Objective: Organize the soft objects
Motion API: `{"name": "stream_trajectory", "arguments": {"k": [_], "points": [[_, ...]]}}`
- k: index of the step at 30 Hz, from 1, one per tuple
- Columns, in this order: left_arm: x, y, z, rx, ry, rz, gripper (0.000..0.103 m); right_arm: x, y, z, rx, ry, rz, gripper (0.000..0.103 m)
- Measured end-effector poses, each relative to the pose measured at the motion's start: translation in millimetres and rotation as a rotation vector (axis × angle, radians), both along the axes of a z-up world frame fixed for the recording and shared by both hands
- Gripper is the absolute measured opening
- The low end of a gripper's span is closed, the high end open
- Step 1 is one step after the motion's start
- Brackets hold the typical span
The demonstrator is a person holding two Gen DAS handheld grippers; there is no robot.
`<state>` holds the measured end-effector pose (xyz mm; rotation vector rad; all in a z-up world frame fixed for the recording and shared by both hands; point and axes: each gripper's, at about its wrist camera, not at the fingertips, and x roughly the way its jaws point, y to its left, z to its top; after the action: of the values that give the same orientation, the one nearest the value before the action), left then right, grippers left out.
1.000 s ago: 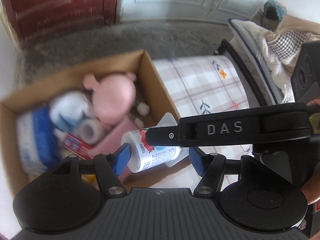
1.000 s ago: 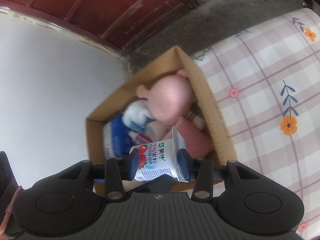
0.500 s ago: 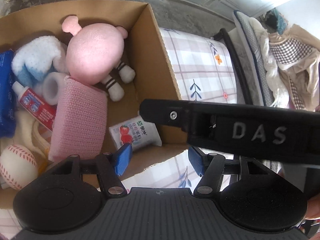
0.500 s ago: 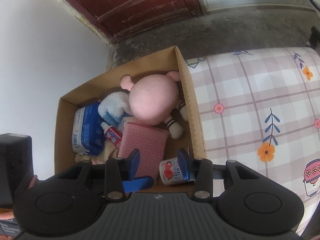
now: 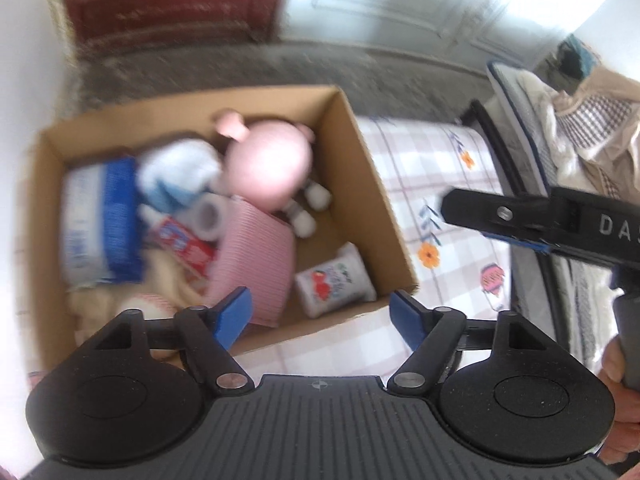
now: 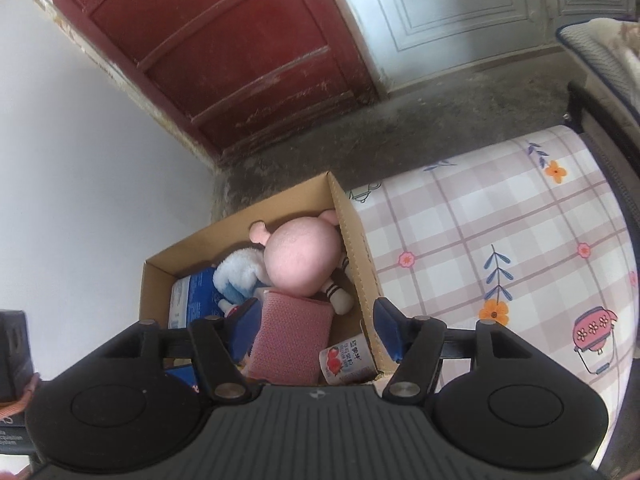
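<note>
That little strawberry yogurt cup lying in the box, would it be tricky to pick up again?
Probably a bit. The yogurt cup lies on its side on the cardboard box floor, so a nudge may roll it. Its walls look thin and smooth, so a hard squeeze might dent it or let it slip. It looks small and likely light.

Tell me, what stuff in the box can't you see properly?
- Blue pack: left view, motion blur smears its print.
- Ball: left view, left gripper covers part.
- Yogurt cup: right view, right gripper body cuts off its bottom.
- Pink doll: faces away.
</note>
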<state>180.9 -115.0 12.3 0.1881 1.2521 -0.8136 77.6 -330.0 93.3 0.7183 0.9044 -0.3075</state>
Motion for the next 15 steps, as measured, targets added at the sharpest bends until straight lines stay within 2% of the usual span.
{"name": "stream_trajectory", "arguments": {"k": [4,6,10,15], "points": [[-3,20,21,0.020,-0.079,0.058,0.095,-13,11,9,-0.005,-0.010,-0.037,0.069],[-4,29,30,0.026,-0.115,0.086,0.100,-18,19,12,-0.013,-0.008,-0.050,0.073],[-6,41,42,0.043,-0.162,0.132,0.103,-26,39,16,-0.032,0.002,-0.072,0.077],[-11,45,53,0.135,-0.245,0.201,0.103,-31,56,24,-0.058,0.006,-0.108,0.087]]}}
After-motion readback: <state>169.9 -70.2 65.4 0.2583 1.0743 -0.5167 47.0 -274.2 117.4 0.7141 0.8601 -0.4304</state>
